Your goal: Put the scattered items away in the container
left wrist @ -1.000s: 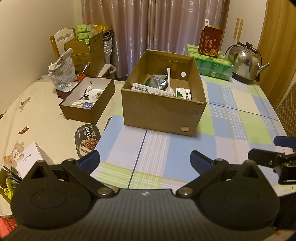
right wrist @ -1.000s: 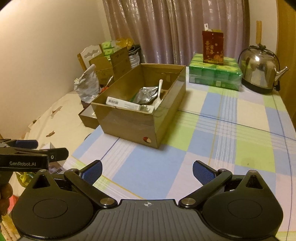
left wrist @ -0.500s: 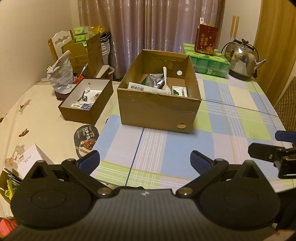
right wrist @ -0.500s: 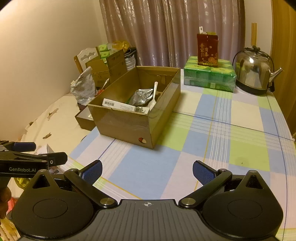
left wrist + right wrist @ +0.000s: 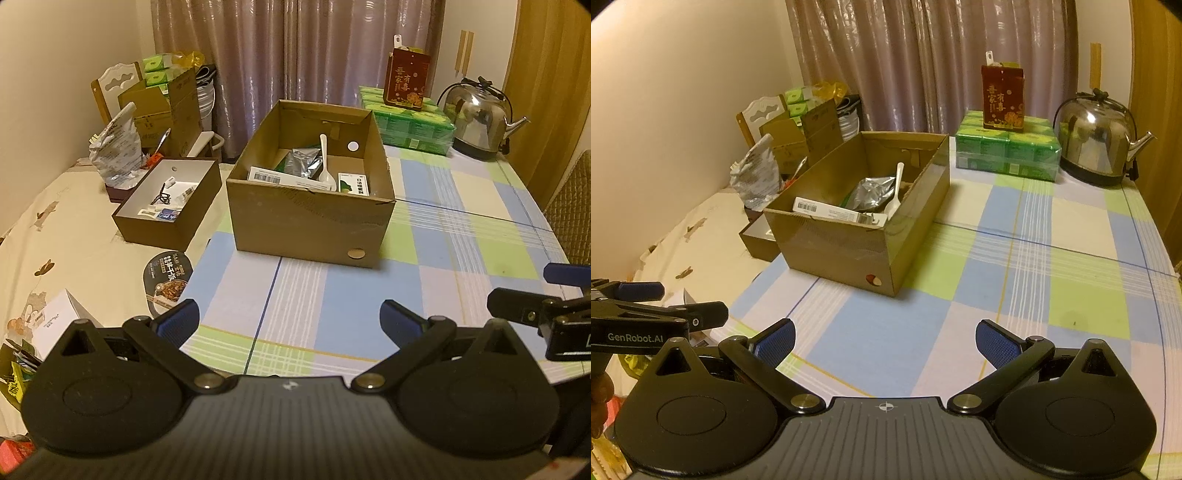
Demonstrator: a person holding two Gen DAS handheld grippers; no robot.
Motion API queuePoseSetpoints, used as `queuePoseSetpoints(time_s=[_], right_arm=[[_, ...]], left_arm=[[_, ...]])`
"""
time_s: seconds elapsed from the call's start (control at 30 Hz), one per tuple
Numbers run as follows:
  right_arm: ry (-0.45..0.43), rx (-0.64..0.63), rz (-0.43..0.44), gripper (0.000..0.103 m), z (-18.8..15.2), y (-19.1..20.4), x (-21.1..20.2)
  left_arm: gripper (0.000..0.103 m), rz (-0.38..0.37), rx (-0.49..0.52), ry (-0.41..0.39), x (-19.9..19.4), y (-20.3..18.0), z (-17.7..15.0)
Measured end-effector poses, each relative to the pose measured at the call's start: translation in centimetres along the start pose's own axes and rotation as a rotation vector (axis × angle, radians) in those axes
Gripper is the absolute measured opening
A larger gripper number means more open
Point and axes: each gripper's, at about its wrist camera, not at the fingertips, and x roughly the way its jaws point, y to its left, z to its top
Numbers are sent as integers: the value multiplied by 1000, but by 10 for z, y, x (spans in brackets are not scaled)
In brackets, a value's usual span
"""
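An open cardboard box [image 5: 310, 225] stands on the checked tablecloth, also in the right wrist view [image 5: 849, 251]. It holds a white spoon [image 5: 325, 162], a silver foil pouch [image 5: 303, 162], a white barcoded box [image 5: 280, 179] and a green-and-white box [image 5: 354, 184]. My left gripper [image 5: 290, 319] is open and empty, held back above the table's near edge. My right gripper [image 5: 884, 341] is open and empty too, beside the left one. Each shows at the other's frame edge.
A smaller brown box [image 5: 166, 206] with small items sits left of the cardboard box. A black food tray lid [image 5: 168, 275] and a white carton [image 5: 59, 325] lie near left. Green tissue packs [image 5: 1008, 149], a red carton [image 5: 1003, 98] and a steel kettle [image 5: 1095, 142] stand at the back.
Both grippers have drawn back and risen slightly, so the cardboard box looks a little farther away. Both stay open and empty.
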Motion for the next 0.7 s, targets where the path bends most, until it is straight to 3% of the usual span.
queuePoseSetpoints(time_s=[0.7], right_arm=[[9, -2, 2, 101, 1, 1, 6]], left_arm=[[102, 3, 5, -5, 1, -1, 2]])
